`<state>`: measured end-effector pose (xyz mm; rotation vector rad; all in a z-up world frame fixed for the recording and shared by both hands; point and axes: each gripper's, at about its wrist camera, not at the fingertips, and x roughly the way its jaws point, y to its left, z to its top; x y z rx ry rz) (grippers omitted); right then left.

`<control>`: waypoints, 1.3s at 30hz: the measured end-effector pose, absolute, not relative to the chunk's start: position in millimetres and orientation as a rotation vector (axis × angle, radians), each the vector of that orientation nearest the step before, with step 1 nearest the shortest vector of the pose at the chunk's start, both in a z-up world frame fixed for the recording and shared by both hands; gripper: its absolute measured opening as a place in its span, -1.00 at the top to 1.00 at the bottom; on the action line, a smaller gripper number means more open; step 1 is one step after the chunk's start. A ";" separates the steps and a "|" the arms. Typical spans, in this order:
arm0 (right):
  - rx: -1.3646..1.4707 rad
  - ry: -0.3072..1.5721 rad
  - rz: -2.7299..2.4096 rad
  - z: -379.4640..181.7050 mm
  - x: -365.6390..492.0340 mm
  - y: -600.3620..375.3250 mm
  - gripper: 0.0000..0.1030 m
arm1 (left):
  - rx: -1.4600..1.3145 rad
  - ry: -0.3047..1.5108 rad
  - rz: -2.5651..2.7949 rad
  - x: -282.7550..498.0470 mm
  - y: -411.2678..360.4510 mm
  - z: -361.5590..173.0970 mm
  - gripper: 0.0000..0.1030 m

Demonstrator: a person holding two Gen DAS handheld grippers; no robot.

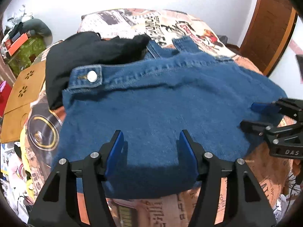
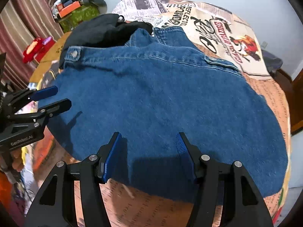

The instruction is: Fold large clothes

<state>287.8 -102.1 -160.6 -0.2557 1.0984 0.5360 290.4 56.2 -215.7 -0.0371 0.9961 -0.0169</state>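
Observation:
A blue denim jacket (image 1: 161,102) lies spread flat on the bed, hem band and a white snap button (image 1: 92,76) on the far side; it also shows in the right wrist view (image 2: 161,98). My left gripper (image 1: 150,134) is open and empty, just above the near part of the denim. It shows in the right wrist view (image 2: 60,97) at the jacket's left edge. My right gripper (image 2: 148,136) is open and empty over the near edge. It shows in the left wrist view (image 1: 248,115) at the jacket's right edge.
A black garment (image 1: 90,49) lies at the far left, partly under the jacket. The bedspread (image 1: 170,22) has a newspaper print. A tan board (image 1: 22,94) and a clear disc (image 1: 43,132) lie left. Clutter (image 2: 75,9) and a wooden door (image 1: 269,28) stand around.

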 end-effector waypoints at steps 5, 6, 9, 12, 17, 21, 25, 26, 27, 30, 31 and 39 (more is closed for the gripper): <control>-0.273 1.059 0.488 -150.6 280.8 -126.8 -0.08 | -0.080 1.046 0.008 283.5 69.9 -236.8 -0.29; -0.259 1.055 0.485 -147.3 280.4 -133.8 -0.08 | -0.092 1.041 0.031 280.7 77.1 -237.0 -0.31; -0.226 1.034 0.467 -137.7 277.8 -152.8 -0.08 | -0.128 1.042 0.091 274.2 100.3 -235.7 -0.31; -0.216 1.012 0.405 -130.7 274.9 -168.5 -0.08 | -0.180 1.038 0.156 265.3 126.6 -234.8 -0.31; -0.157 1.007 0.357 -125.8 275.2 -191.8 -0.08 | -0.241 1.022 0.273 247.1 169.1 -231.2 -0.31; -0.115 1.000 0.318 -118.3 274.9 -200.9 -0.08 | -0.265 0.987 0.358 231.7 189.8 -224.1 -0.31; -0.076 0.970 0.325 -107.7 271.3 -197.8 -0.08 | -0.382 0.975 0.355 216.0 206.2 -224.5 -0.31; -0.075 0.960 0.331 -104.1 270.6 -193.2 -0.08 | -0.416 0.978 0.338 214.5 207.8 -225.8 -0.31; -0.077 0.953 0.337 -102.3 270.6 -190.3 -0.08 | -0.485 0.977 0.293 212.0 210.9 -228.3 -0.31; -0.089 0.939 0.370 -97.4 269.9 -173.8 -0.08 | -0.680 0.962 0.171 209.1 216.0 -238.8 -0.31; -0.090 0.938 0.379 -97.5 270.1 -170.3 -0.08 | -0.730 0.976 0.138 209.7 216.4 -244.5 -0.31; -0.123 0.993 0.460 -121.6 274.0 -122.0 -0.08 | -0.951 1.054 0.013 225.2 209.4 -291.4 -0.32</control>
